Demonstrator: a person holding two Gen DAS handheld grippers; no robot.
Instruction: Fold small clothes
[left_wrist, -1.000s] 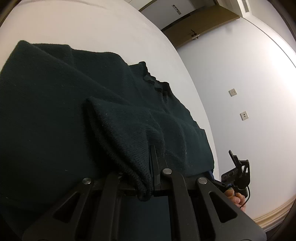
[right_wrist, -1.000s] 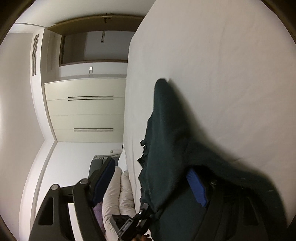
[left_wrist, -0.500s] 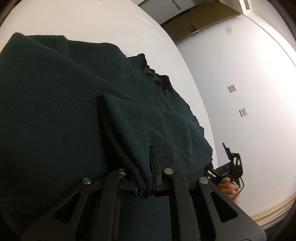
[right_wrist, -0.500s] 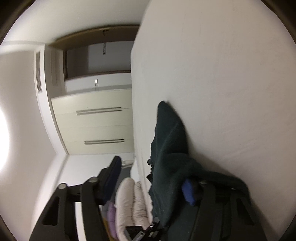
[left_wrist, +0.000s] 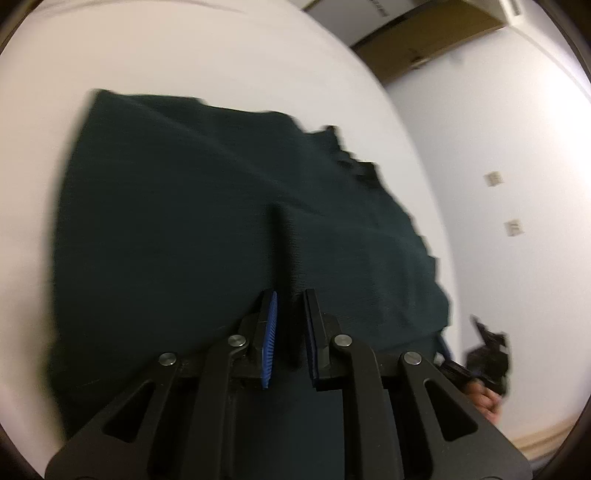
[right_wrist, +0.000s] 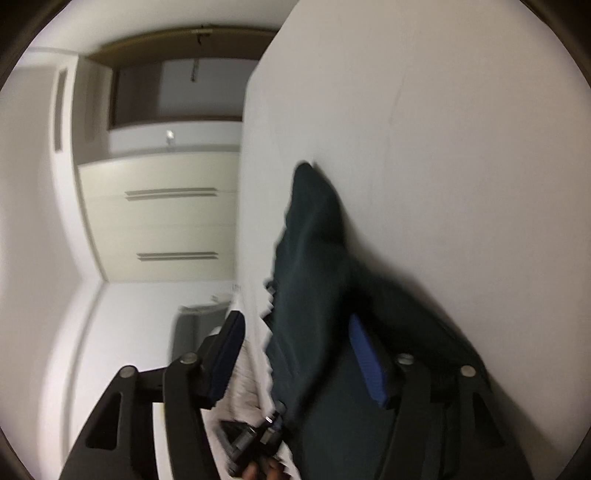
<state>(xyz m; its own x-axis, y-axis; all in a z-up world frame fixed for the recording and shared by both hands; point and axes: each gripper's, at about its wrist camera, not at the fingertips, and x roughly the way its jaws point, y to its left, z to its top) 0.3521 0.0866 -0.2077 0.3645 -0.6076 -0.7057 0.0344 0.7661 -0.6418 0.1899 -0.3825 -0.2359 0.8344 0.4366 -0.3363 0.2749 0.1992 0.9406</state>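
Surroundings noted first. The dark green knitted sweater (left_wrist: 207, 229) lies spread on a white bed sheet (left_wrist: 184, 55) that fills most of both views. Beyond the bed stands a pale wall (left_wrist: 517, 155) with two small square wall plates (left_wrist: 494, 179), and a brown wooden door frame (left_wrist: 424, 44) above. My right-side view shows cream wardrobe doors with long bar handles (right_wrist: 170, 221), and pale striped bedding (right_wrist: 247, 373) at the bed's edge. Both views are blurred.

My left jaws (left_wrist: 290, 314) point down over the near part of the sweater. They stand a narrow gap apart and are opening. A raised fold of the knit runs straight ahead of that gap; dark cloth shows within it, but the blue ribbed pads (left_wrist: 270, 339) do not appear to press on it.

My right jaws (right_wrist: 295, 347) are wide apart and opening. One blue pad (right_wrist: 367, 365) lies against the sweater's edge, which rises as a ridge between the two fingers; the other finger (right_wrist: 225, 354) stands clear of the cloth, off the bed's side. Nothing is clamped.

In the left view my right hand (left_wrist: 484, 400) shows past the sweater's far corner.
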